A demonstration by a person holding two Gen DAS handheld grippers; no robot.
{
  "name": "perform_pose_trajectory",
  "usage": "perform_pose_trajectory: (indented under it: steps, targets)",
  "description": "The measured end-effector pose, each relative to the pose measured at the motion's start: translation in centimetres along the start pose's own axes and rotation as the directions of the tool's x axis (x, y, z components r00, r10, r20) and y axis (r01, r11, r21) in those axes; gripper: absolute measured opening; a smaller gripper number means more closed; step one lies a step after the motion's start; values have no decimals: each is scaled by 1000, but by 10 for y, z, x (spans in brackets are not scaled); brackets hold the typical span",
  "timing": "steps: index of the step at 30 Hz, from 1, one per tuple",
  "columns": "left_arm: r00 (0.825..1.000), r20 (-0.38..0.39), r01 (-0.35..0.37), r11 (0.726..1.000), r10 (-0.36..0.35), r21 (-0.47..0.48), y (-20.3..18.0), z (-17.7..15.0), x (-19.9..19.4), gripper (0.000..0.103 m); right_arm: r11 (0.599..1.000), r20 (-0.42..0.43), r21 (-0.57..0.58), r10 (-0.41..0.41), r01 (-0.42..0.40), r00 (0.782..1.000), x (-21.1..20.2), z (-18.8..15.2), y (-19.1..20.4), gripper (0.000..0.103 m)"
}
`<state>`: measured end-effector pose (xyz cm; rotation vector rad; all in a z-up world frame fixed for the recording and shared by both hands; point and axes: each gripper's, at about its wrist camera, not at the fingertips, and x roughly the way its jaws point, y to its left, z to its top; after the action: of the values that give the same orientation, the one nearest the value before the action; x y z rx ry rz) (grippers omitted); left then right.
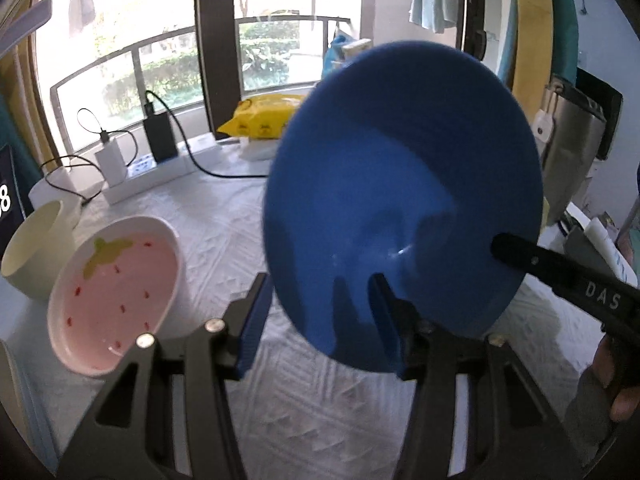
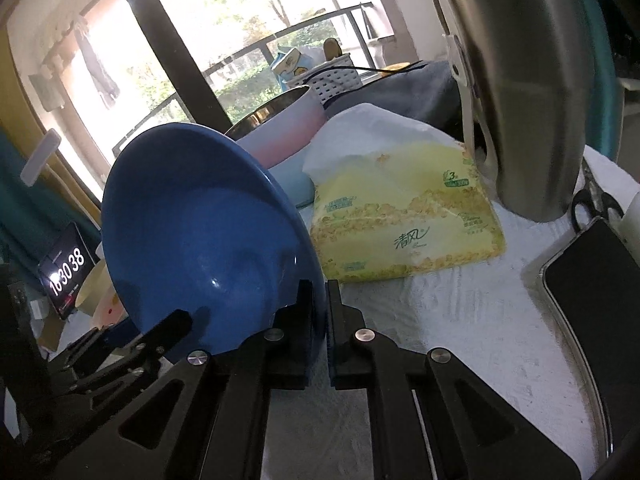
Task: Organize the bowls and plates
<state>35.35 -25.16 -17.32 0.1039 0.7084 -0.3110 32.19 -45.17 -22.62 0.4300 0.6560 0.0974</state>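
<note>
The tilted blue plate (image 1: 400, 200) fills the middle, blocking passage ahead. Left of it, bare white table (image 1: 224, 220) lies open up to the strawberry dish (image 1: 116, 296) and cream cup (image 1: 36, 256). Right, the tissue pack (image 2: 404, 220), steel flask (image 2: 520, 92) and phone (image 2: 592, 300) crowd the table.

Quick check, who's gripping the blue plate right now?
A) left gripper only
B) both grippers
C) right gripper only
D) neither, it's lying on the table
C: the right gripper has its fingers closed on the rim of the tilted blue plate, while the left gripper is open around the plate's edge, not clamped.
</note>
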Motion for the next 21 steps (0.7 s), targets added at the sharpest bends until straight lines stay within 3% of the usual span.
perform_pose_trajectory:
  steps: [6, 15, 21]
  targets:
    - [1000, -4, -4, 1000, 4, -25, 1, 0, 2, 24, 1000, -4, 4, 4, -4, 1000, 2, 1, -1, 7]
    - [1000, 6, -4, 999, 4, -32, 7, -3, -17, 22, 1000, -12, -17, 5, -5, 1000, 0, -2, 9, 7]
    - [1000, 24, -16, 998, 17, -53, 20, -6, -37, 22, 999, -39, 4, 48, -48, 998, -7, -10, 19, 8]
